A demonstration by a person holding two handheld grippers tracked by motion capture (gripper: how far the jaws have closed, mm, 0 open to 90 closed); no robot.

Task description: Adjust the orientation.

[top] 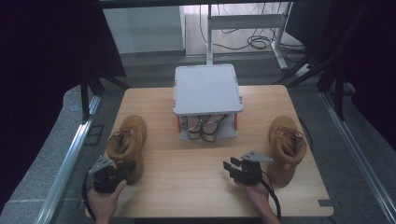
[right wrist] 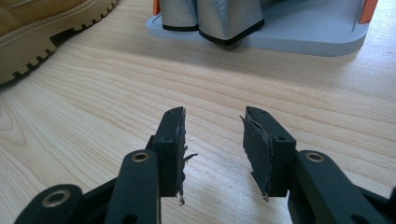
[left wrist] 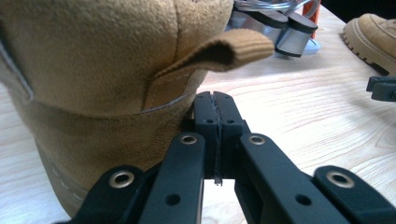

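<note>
A: Where is the left boot point(top: 127, 145)?

B: Upright on the table point(top: 187, 186), near its left edge, heel toward the person. The left gripper point(top: 122, 170) sits just beside the heel; in the left gripper view its jaws are closed flat on each other with nothing between them, under the pull loop point(left wrist: 224, 52). Whether the tips touch the suede cannot be told.

A: Why closed there?

B: Judged: closed tips can nudge or steady the heel without pinching it.

A: The right gripper point(top: 232, 169)?

B: Half open and empty over bare wood, aimed at the rack point(top: 208, 88), well apart from the right boot point(top: 285, 147). Probably waiting.

A: The rack?

B: Grey, 2 levels, orange posts, centred at the table's far side; silver shoes point(top: 205, 126) lie on its lower shelf.

A: Surroundings?

B: Light wood top, grey floor, dark curtains at both sides, cables behind.
</note>
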